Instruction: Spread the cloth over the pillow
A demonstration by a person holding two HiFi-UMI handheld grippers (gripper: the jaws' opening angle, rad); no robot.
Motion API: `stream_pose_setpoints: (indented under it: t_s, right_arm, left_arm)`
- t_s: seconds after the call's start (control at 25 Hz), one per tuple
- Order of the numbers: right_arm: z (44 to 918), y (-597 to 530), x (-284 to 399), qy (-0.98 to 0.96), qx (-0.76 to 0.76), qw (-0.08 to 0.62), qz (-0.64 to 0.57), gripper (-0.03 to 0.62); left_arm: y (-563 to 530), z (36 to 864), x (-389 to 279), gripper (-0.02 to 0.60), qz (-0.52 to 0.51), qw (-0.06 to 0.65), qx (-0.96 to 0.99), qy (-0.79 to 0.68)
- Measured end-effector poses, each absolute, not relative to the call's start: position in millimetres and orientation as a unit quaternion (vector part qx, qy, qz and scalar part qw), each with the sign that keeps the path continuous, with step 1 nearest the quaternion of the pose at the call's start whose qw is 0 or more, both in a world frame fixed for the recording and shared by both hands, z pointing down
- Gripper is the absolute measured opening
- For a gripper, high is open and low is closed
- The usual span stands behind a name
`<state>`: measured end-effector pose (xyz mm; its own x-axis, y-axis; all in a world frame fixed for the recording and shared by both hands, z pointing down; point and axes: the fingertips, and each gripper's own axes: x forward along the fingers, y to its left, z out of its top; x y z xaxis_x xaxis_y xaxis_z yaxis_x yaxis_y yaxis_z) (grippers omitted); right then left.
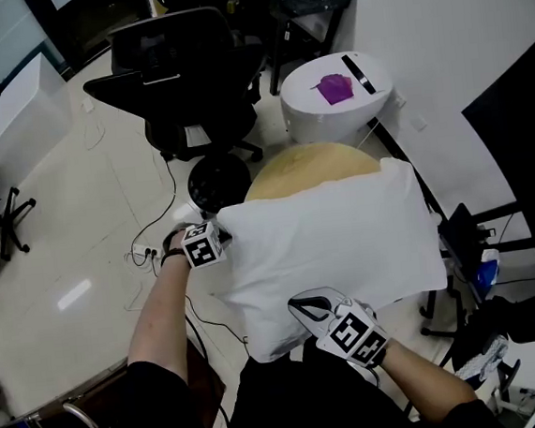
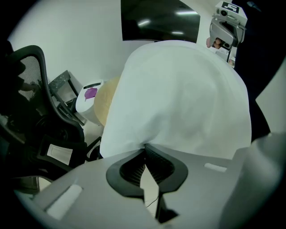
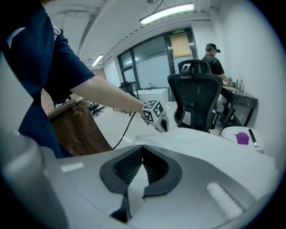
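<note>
Cloth [image 1: 345, 238] lies ahead of both grippers, a white sheet whose long axis runs left to right across the head view, with its near edge towards the person. It hangs over what I take to be the pillow [image 1: 310, 165], a tan round shape of which only the far arc shows past the cloth's far edge. The left gripper [image 1: 215, 240] is at the cloth's left corner, its jaws pressed together with the cloth's edge pinched at their tips. The right gripper [image 1: 307, 308] is at the near edge, closer to the person, its jaws likewise closed with a strip of cloth caught between them. The left one is nearer the pillow, so pulling the sheet further over would mean carrying both away from the body, towards that bare arc. Beyond the pillow a white drum [image 1: 370, 104] bears a purple thing [image 1: 334, 87] and a black strip [image 1: 358, 73] on its top. Whether the drum is a container I cannot tell.
</note>
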<state>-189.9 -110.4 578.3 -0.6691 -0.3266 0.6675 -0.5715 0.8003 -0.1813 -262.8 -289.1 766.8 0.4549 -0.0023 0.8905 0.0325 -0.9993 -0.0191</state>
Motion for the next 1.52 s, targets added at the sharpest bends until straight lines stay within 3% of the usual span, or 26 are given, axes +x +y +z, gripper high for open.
stream_pose_setpoints:
  t_s: [0.24, 0.28, 0.32, 0.48, 0.56, 0.76, 1.52]
  right_arm:
    - [579, -110, -190, -0.893, 0.252, 0.321, 0.191, 0.008]
    - [578, -110, -191, -0.893, 0.250, 0.322, 0.191, 0.008]
    - [578, -109, -192, -0.893, 0.249, 0.322, 0.190, 0.008]
    - [579, -105, -194, -0.893, 0.248, 0.324, 0.192, 0.008]
    - [580, -102, -195, -0.892, 0.248, 0.325, 0.194, 0.008]
    - [582, -99, -192, -0.890, 0.253, 0.325, 0.196, 0.008]
    - [577, -104, -199, -0.890, 0.262, 0.317, 0.195, 0.008]
  left_arm:
    - [-291, 766, -267, 0.015, -0.520, 0.014, -0.854, 0.015]
    - [-293, 765, -268, 0.120, -0.519, 0.014, -0.855, 0.021]
    - [-294, 765, -269, 0.164, -0.519, 0.015, -0.855, 0.023]
    - [-296, 766, -266, 0.172, -0.523, 0.023, -0.852, 0.015]
    - [-295, 767, -264, 0.156, -0.525, 0.029, -0.851, 0.010]
    - [-289, 768, -260, 0.000, -0.527, 0.045, -0.848, -0.006]
    - [-363, 735, -305, 0.000, -0.595, 0.167, -0.786, 0.025]
